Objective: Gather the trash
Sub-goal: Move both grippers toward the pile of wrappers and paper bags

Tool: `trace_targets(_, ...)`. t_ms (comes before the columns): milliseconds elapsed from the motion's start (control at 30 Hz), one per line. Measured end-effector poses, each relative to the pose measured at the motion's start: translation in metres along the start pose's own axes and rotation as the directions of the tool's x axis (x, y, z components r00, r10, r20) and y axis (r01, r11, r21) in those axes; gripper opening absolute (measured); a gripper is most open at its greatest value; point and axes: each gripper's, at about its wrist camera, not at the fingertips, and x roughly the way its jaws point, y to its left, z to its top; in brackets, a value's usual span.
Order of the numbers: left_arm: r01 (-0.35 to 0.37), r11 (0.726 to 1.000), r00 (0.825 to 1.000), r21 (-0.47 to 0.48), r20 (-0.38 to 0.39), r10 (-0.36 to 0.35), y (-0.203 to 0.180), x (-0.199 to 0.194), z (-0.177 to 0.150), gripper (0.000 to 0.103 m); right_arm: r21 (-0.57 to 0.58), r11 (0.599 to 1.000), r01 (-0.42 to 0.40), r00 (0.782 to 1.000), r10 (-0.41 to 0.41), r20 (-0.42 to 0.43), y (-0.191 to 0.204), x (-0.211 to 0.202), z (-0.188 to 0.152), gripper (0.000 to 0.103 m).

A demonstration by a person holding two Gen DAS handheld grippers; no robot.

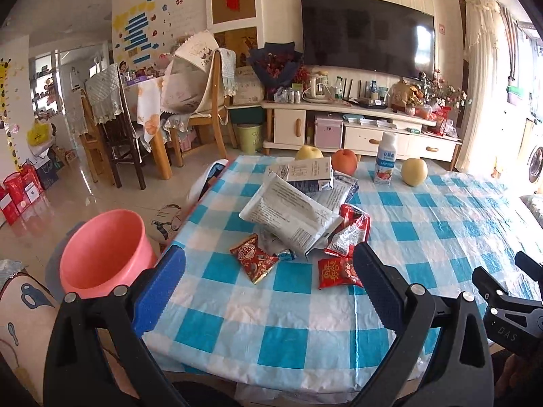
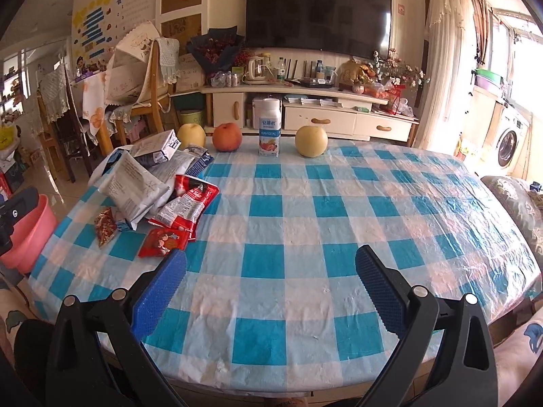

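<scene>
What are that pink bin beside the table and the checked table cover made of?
The round pink bin looks like moulded plastic: smooth, matte, uniform colour. The blue-and-white checked table cover seems to be thin plastic sheeting, or cloth under clear film: it wrinkles finely and glints in the window light.

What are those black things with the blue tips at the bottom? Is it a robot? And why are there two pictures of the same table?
No robot: a person holds a two-finger grabber in each hand, each with its own camera, so you get two pictures. One looks past the left gripper, the other past the right gripper. Both are open and hold nothing. On the checked tablecloth lies a pile of wrappers, plus small red packets. Further back stand three fruits and a yogurt bottle. The pink bucket beside the table is probably for the trash.
</scene>
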Motion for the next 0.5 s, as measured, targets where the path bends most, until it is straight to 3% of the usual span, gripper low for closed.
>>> trace_targets(500, 0.002, 0.999, 0.998, -0.036, 0.063, 0.0, 0.017, -0.043, 0.01, 0.099, -0.04, 0.999, -0.019, 0.987, 0.025, 0.161, 0.016, -0.082, 0.022, 0.098)
